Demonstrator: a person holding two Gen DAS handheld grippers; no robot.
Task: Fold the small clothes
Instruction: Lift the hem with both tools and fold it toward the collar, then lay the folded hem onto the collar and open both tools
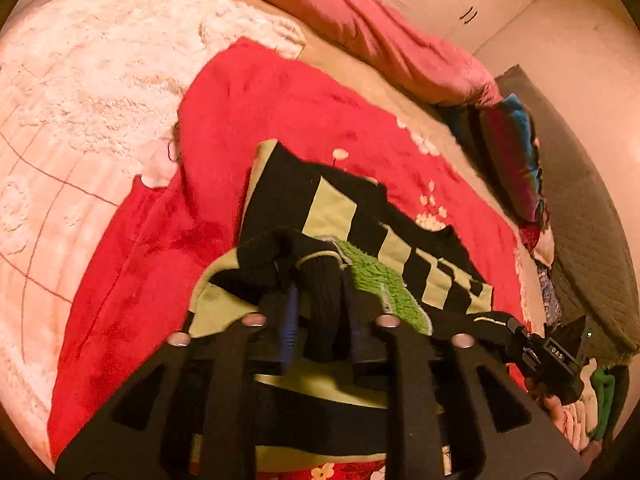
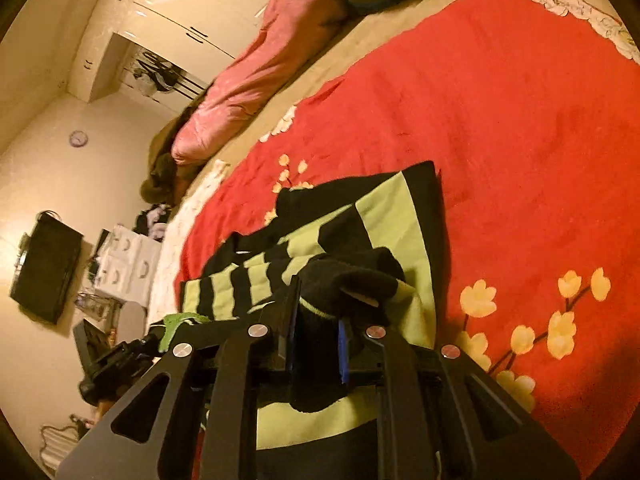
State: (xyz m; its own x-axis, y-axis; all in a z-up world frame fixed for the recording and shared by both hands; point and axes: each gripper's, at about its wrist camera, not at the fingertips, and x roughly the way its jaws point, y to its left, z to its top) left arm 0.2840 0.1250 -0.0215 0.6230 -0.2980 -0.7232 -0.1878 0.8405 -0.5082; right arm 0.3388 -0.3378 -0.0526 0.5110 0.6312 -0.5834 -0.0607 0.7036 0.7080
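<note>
Two risks, judged from this pose: the black knit edge could slip from either grip, since each bite is narrow; uneven pulling could skew the fold, because the striped garment point(image 1: 360, 216) is stretched between both hands over the red blanket point(image 1: 248, 112). Left gripper point(image 1: 320, 312): jaws nearly closed, pinching a black ribbed fold of the garment beside its green fleecy patch point(image 1: 380, 284); right gripper point(image 2: 316, 332): jaws likewise narrow, clamped on a black knit bunch; garment partly lying on the blanket, near edge lifted.
</note>
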